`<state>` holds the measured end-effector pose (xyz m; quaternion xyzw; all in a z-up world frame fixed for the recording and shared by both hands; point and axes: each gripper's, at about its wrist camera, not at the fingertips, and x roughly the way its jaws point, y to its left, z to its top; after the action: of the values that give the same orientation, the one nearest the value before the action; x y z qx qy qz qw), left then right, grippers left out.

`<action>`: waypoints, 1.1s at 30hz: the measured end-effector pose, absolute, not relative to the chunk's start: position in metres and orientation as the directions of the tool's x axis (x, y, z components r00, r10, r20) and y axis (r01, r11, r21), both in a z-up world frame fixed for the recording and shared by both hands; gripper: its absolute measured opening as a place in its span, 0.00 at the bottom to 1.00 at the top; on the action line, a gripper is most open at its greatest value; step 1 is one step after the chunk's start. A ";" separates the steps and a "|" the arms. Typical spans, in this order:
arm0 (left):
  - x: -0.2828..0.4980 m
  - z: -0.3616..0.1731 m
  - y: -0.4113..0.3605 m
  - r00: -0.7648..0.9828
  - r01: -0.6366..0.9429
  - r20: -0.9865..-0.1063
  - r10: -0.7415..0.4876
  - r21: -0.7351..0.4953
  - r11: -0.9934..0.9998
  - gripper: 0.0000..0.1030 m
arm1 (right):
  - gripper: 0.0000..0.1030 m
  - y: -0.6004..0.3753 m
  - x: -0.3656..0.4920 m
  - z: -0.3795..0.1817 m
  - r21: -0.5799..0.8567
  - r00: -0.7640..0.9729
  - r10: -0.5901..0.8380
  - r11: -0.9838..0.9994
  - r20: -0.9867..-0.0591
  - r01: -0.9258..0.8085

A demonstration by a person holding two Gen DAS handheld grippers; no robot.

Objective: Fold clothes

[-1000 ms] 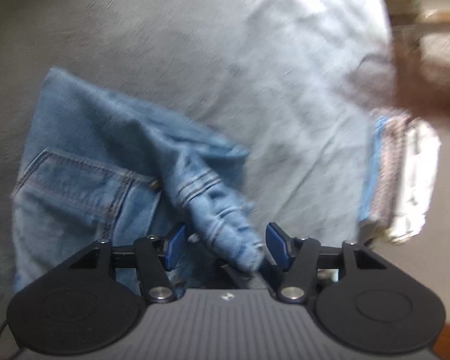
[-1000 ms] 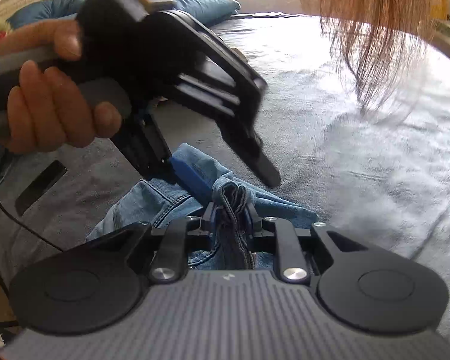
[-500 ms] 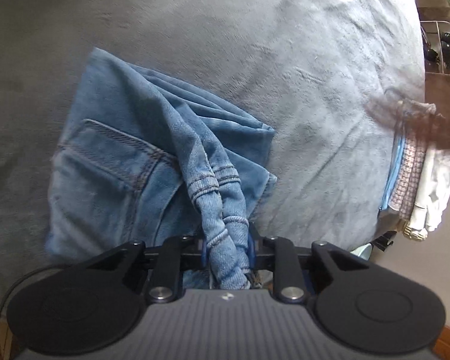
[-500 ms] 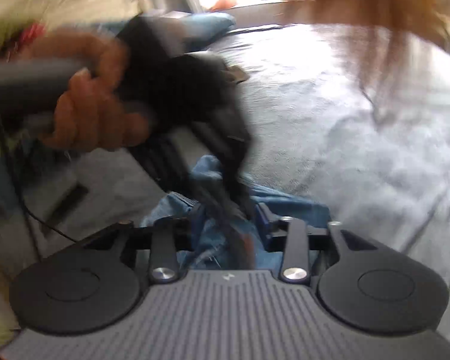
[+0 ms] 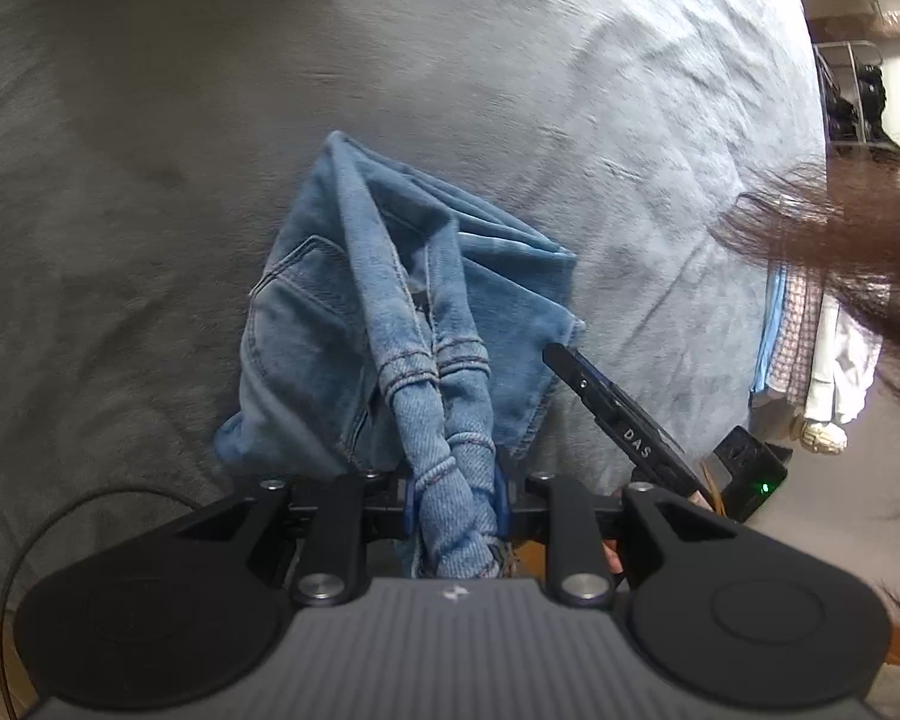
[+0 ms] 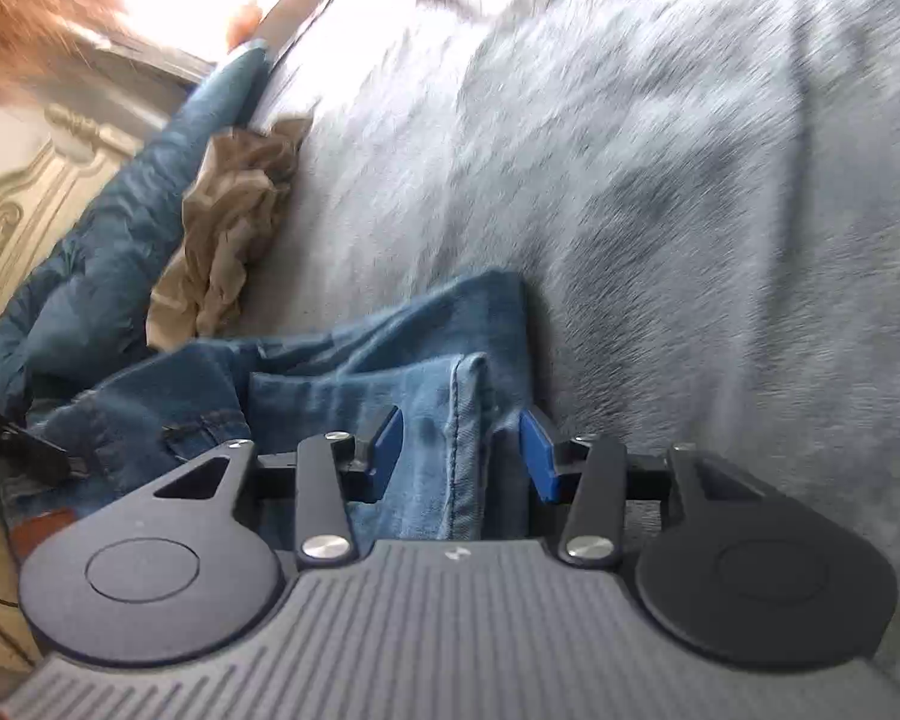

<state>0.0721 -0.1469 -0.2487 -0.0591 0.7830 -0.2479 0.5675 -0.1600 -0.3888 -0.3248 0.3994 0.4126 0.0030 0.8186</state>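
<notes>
A pair of blue jeans [image 5: 342,324] lies bunched on a grey blanket [image 5: 510,90]. My left gripper [image 5: 453,495] is shut on the bunched hems of the two jean legs and holds them up. My right gripper [image 6: 461,450] is open, its blue pads on either side of a folded edge of the jeans [image 6: 438,414] without pinching it. One black finger of the right gripper [image 5: 615,414] shows in the left wrist view, just right of the jeans.
A stack of folded clothes [image 5: 810,348] sits at the bed's right edge. A crumpled tan garment [image 6: 234,222] and a dark blue pillow [image 6: 120,252] lie by the carved headboard [image 6: 12,210]. The person's hair [image 5: 840,252] hangs into view.
My left gripper closed on the jean hems and lifted them. My right gripper let go of the hems, opened and swung over to the folded edge of the jeans.
</notes>
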 end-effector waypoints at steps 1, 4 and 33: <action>0.071 -0.249 -0.145 -0.346 0.186 -0.858 -0.379 -0.459 0.869 0.22 | 0.33 -0.382 -0.160 -0.319 0.638 0.663 0.326 0.710 -0.674 0.299; 0.071 -0.251 -0.141 -0.344 0.179 -0.853 -0.392 -0.469 0.865 0.22 | 0.32 -0.361 -0.160 -0.300 0.560 0.678 0.292 0.801 -0.674 0.213; 0.088 -0.252 -0.125 -0.352 0.150 -0.848 -0.396 -0.469 0.870 0.22 | 0.10 -0.328 -0.139 -0.285 0.383 0.674 0.213 0.917 -0.708 0.113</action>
<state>0.0882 -0.1251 -0.2516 -0.0783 0.7856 -0.2423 0.5639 -0.1393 -0.3279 -0.2854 0.2018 0.4029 0.0280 0.8923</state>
